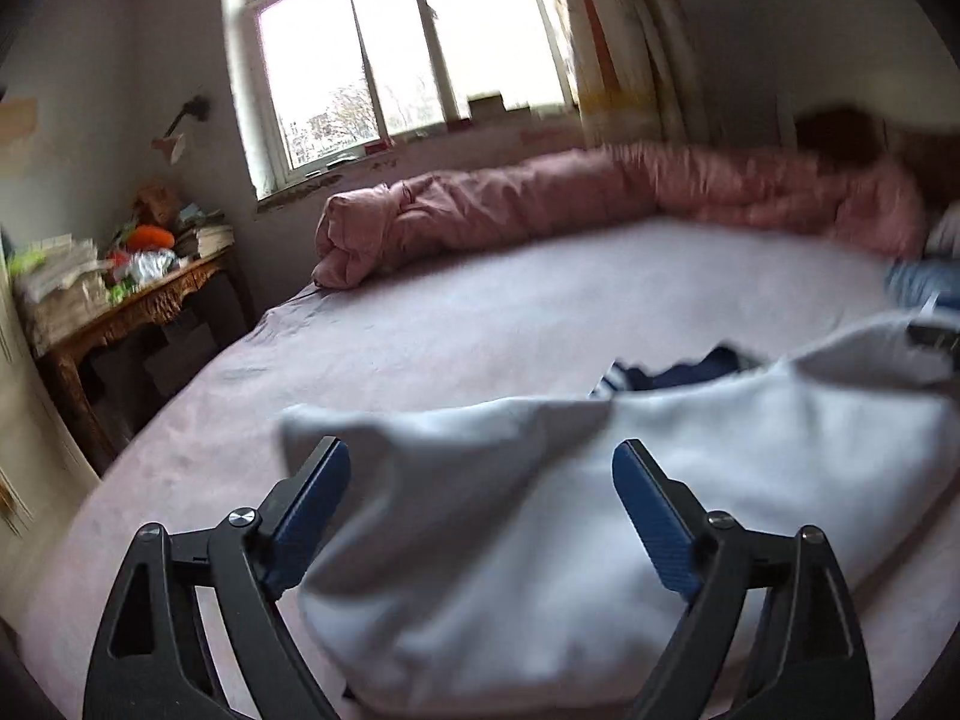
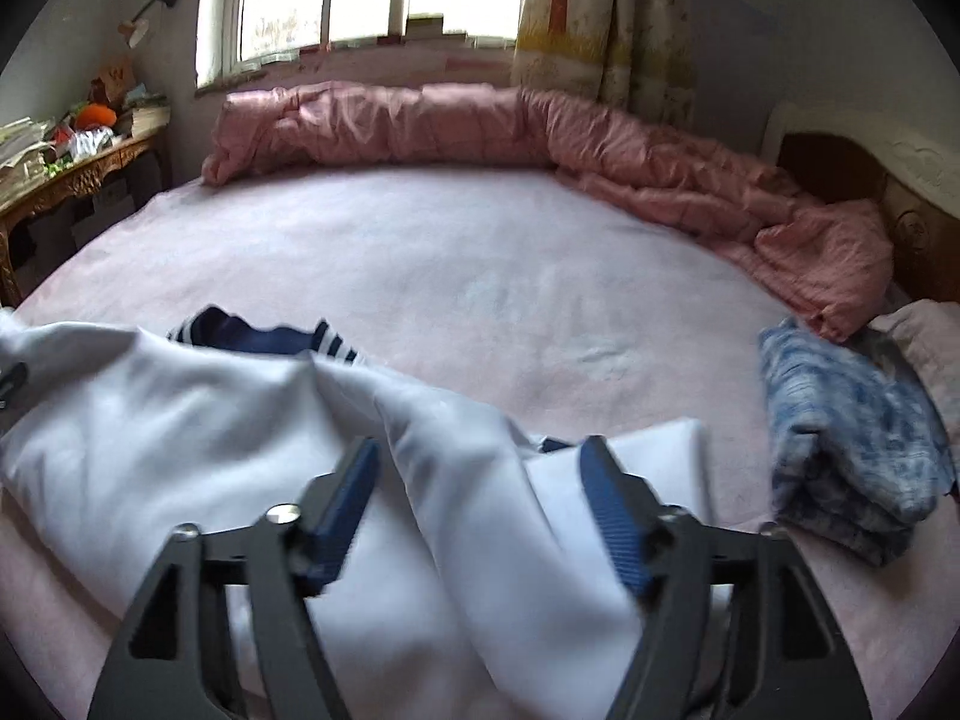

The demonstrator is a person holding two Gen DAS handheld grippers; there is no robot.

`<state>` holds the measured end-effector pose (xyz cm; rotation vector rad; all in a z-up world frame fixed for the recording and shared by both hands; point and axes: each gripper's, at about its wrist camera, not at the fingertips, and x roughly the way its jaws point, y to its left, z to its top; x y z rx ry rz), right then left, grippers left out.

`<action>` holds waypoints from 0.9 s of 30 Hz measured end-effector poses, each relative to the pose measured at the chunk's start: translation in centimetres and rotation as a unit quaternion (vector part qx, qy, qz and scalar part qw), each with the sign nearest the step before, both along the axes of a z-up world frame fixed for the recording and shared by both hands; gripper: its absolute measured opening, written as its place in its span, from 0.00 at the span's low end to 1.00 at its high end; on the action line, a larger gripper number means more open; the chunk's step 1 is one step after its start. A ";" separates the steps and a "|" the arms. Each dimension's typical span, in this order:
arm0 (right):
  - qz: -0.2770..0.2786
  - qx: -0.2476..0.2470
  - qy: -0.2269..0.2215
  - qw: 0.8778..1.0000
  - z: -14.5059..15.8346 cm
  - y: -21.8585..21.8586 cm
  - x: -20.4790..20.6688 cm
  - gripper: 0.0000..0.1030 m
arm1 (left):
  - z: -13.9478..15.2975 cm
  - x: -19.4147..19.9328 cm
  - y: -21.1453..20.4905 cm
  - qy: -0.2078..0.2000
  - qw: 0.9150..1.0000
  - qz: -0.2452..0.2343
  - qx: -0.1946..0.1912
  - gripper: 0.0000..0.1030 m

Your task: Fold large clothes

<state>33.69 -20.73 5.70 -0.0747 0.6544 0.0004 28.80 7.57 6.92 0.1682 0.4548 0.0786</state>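
- The white garment (image 1: 540, 516) lies bunched on the near part of the bed (image 1: 480, 312), with folds and a raised ridge across it.
- A navy piece with white stripes (image 2: 270, 336) pokes out from under the garment's far edge; whether it is part of the garment or a separate thing cannot be told.
- The left hand-held gripper (image 1: 480, 468) stands with its jaws wide apart over the garment; cloth lies between the blue pads (image 1: 318, 498), but they do not press on it.
- The right hand-held gripper (image 2: 480, 468) is likewise spread, with a fold of the garment rising between its jaws and neither pad clamped on it.
- A folded blue-and-white mottled cloth (image 2: 852, 444) sits on the bed to the right of the garment, apart from it.
- A rolled pink quilt (image 2: 480, 120) runs along the bed's far edge and curves down its right side towards the mottled cloth.
- The bed's sheet is pale pink and mostly bare beyond the garment.
- A wooden headboard (image 2: 840, 168) stands at the bed's right end.
- A window (image 1: 390, 48) with a curtain (image 2: 576, 12) is behind the bed.
- A carved table (image 1: 132, 312) piled with papers and clutter stands left of the bed.
- The left view is blurred.
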 end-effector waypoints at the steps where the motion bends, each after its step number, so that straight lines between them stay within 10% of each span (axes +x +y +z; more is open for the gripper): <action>1: 0.003 -0.003 -0.014 1.000 0.5 -0.1 -0.7 0.74 | 0.3 -0.8 0.5 -0.007 1.000 0.002 -0.014 0.86; 7: 0.011 0.050 -0.026 0.998 2.0 -1.5 -4.2 0.69 | 0.0 -1.8 2.1 0.007 0.997 0.015 -0.074 0.79; 13: 0.146 0.050 -0.028 0.988 2.0 1.6 -8.3 0.47 | -2.7 -0.5 2.1 0.068 0.995 0.024 -0.071 0.64; 18: 0.049 0.024 0.043 0.998 -1.6 0.7 -4.6 0.36 | -4.8 0.8 3.9 0.078 0.990 0.082 -0.081 0.64; 27: -0.094 0.037 0.025 0.995 -3.5 -7.8 -1.6 0.30 | -5.2 0.5 9.2 0.050 0.974 0.171 -0.141 0.63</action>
